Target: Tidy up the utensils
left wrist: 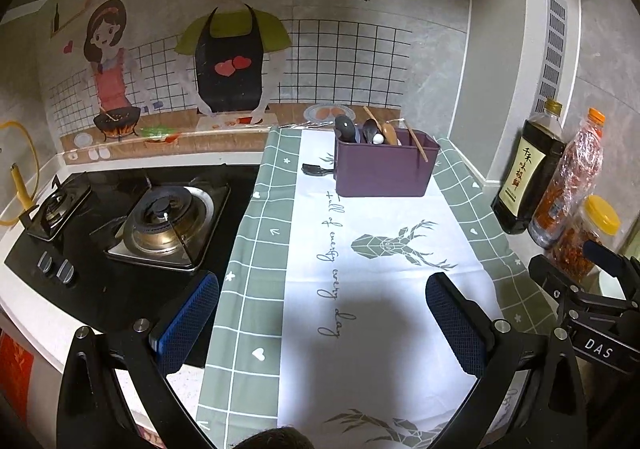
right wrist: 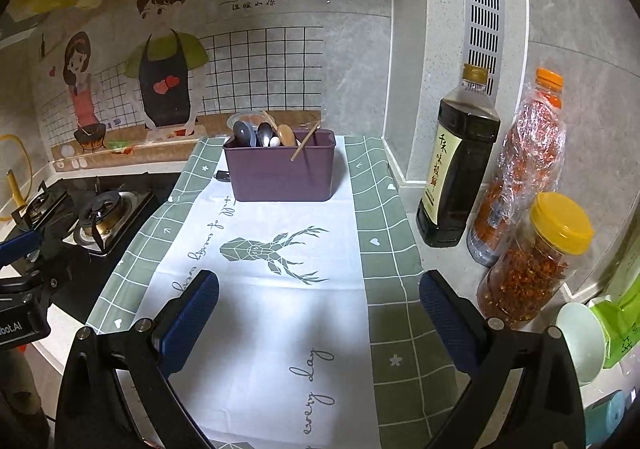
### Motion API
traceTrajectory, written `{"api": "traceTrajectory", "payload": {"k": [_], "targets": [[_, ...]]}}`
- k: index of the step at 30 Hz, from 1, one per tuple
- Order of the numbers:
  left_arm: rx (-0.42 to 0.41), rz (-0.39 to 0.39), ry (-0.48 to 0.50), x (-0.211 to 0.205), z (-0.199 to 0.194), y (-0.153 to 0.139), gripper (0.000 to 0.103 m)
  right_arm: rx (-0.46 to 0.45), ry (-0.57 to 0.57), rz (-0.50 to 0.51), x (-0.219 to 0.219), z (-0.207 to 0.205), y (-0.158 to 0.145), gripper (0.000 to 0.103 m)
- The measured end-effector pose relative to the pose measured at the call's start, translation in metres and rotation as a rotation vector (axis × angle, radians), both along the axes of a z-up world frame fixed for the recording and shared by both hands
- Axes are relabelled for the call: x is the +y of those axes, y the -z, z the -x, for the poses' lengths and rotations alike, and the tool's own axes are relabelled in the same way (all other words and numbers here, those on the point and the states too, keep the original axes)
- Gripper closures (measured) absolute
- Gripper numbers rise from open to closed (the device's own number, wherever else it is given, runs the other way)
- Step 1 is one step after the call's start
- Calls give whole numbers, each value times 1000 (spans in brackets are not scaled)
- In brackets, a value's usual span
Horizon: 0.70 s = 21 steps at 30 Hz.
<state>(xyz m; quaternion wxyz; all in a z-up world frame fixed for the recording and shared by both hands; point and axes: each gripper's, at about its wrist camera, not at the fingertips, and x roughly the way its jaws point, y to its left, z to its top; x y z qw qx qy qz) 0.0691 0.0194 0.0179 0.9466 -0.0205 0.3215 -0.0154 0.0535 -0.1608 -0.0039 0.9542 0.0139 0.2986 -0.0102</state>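
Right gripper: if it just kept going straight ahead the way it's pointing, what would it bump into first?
Probably the purple utensil bin. The right gripper is open over the bare deer-print tablecloth, and nothing stands between; depth is hard to judge.

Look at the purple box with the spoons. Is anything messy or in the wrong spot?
Mostly tidy. The spoons stand inside the purple box, but one chopstick leans askew over its front rim. A small dark object lies on the cloth left of the box, outside it; I cannot tell what it is. Both grippers are open and empty.
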Motion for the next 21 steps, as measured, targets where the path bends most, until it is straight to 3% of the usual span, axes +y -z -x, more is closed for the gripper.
{"api": "traceTrajectory", "payload": {"k": [21], "targets": [[11, 8, 0, 9, -6, 3, 0, 9, 1, -2, 6, -6, -1, 3]]}}
